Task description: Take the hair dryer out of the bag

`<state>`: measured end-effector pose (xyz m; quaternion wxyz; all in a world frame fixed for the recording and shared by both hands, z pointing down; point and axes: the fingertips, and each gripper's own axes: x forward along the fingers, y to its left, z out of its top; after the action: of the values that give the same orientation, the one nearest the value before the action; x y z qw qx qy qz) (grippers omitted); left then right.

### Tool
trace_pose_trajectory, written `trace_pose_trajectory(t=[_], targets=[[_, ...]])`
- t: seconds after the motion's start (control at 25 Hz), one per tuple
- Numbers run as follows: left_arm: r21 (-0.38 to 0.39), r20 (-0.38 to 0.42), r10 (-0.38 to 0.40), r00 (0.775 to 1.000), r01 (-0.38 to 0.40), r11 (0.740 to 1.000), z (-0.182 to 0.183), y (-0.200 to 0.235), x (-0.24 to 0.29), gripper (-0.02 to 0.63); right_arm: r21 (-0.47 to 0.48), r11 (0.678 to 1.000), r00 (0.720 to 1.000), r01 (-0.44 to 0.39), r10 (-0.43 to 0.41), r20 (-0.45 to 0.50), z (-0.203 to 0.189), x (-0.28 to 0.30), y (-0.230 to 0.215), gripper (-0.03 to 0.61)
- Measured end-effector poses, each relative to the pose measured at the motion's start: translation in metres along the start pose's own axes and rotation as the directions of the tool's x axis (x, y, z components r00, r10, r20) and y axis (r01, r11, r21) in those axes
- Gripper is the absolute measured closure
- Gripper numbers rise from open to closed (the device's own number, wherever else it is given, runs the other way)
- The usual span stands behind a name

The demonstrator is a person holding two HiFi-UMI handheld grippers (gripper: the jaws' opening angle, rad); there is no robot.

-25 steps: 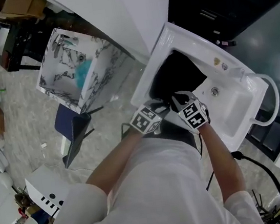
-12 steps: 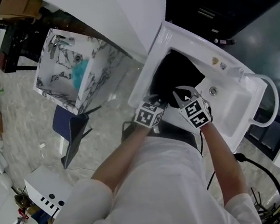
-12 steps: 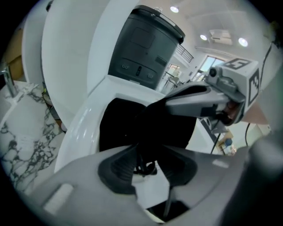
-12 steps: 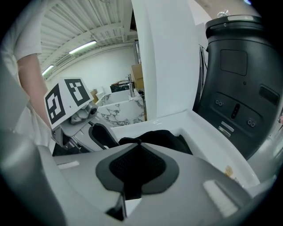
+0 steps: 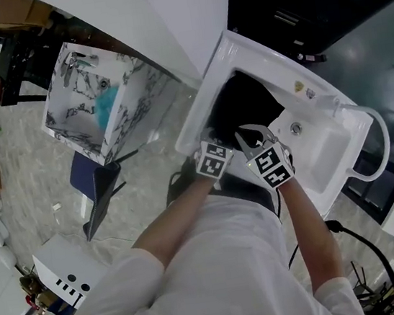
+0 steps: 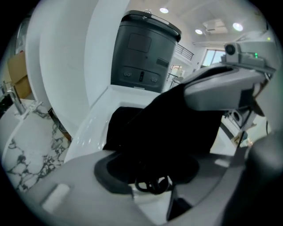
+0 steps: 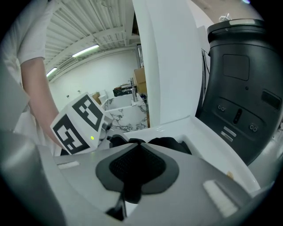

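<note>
The left gripper (image 6: 152, 174) has been brought lower to the bag (image 5: 243, 106), its jaws just opened, empty. The bag's edge is clamped by the right gripper (image 7: 132, 174). The dryer, presumably inside, must be reached next.

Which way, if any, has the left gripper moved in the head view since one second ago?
Yes. The left gripper has slid nearer the drain, in over the bag. Its tongs have just been opening, with the bag between them.

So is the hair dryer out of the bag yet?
Seemingly not: only the black bag shows, lying in the white sink.
</note>
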<state>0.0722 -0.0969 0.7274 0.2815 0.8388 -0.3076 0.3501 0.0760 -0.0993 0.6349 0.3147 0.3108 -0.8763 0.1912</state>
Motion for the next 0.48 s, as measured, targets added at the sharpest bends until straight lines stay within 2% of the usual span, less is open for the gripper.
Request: trace_pose_trajectory(t=[0.2, 0.48], targets=[[-0.044, -0.011, 0.015, 1.000, -0.015, 0.999, -0.001, 0.006, 0.015, 0.394, 0.002, 0.999, 0.999, -0.038, 0.038, 0.010, 0.009, -0.001, 0.010, 0.563], [-0.018, -0.084, 0.053, 0.995, -0.055, 0.998, -0.020, 0.014, 0.039, 0.353, 0.071, 0.997, 0.999, -0.035, 0.034, 0.018, 0.009, -0.001, 0.009, 0.563]])
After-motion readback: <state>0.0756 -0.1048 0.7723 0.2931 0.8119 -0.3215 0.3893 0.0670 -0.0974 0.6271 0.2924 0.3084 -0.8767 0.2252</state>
